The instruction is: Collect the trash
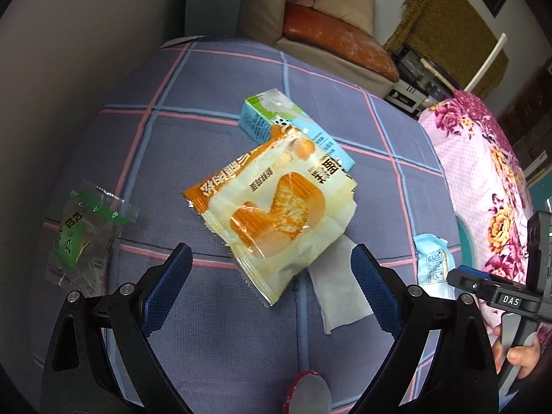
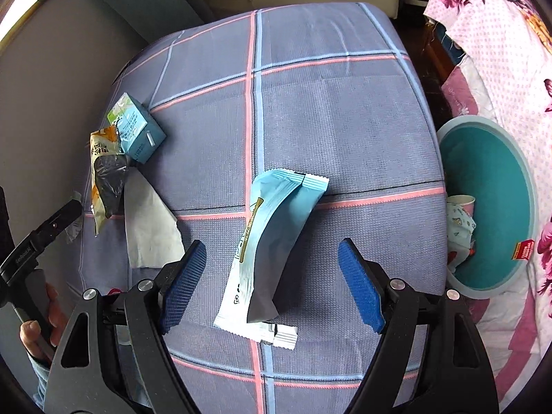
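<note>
So both claws wide open, empty | left claw (image 1: 270, 288) over orange wrapper (image 1: 276, 207) | right claw (image 2: 272, 284) over blue wrapper (image 2: 272, 238), teal bin (image 2: 490, 207) right of it

Bed w/ blue-grey plaid sheet (image 2: 327, 110), pink + light-blue grid lines. Plain grey wall (image 1: 69, 51) along its left side. Beyond the far end: beige sofa (image 1: 269, 3) w/ orange cushion (image 1: 338, 45) + cream pillow (image 1: 345, 7). Pink floral quilt (image 1: 483, 172) on right. Mustard cloth (image 1: 445, 31) draped over furniture in far right corner. Daylight at upper left, right wrist view.
</note>
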A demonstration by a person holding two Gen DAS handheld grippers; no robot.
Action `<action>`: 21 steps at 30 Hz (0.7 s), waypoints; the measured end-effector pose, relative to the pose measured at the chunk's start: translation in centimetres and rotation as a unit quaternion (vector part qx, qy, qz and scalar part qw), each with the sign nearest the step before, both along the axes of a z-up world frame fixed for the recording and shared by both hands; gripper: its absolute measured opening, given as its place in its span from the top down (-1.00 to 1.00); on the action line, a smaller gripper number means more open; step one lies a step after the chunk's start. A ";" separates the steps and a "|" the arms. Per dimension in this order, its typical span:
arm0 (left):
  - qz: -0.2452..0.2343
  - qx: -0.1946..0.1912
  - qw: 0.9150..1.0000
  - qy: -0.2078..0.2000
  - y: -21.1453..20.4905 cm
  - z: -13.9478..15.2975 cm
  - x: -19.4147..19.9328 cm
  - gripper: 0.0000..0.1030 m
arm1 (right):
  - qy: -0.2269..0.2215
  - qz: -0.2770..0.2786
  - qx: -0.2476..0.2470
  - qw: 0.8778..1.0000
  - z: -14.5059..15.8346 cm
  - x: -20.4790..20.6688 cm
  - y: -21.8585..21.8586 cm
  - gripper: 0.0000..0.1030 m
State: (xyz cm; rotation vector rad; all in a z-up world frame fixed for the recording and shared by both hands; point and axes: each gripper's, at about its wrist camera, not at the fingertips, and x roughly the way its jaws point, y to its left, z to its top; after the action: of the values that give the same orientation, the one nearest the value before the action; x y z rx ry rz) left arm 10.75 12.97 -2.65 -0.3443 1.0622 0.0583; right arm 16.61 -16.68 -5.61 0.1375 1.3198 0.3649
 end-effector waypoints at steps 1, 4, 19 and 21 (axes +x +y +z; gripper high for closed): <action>0.000 0.000 1.000 0.002 0.1 -0.2 0.1 -0.81 | 0.002 0.001 0.000 1.000 -0.2 0.1 0.1 -0.46; -0.007 0.006 1.000 0.009 0.0 -0.8 0.2 -0.81 | 0.004 0.003 -0.002 1.000 -0.8 0.2 0.5 -0.46; -0.010 0.003 1.000 0.017 0.3 -3.8 1.4 -0.81 | -0.008 0.038 -0.009 0.999 -1.4 -0.1 2.4 0.68; -0.008 0.000 1.000 0.008 0.4 -4.0 1.4 -0.75 | -0.007 0.037 -0.008 0.999 -1.5 -0.1 2.4 0.68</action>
State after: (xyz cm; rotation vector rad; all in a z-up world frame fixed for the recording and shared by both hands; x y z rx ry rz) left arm 12.15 13.41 -6.61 -0.3354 1.0803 0.0479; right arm 16.48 -14.32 -7.08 0.0733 1.3157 0.4180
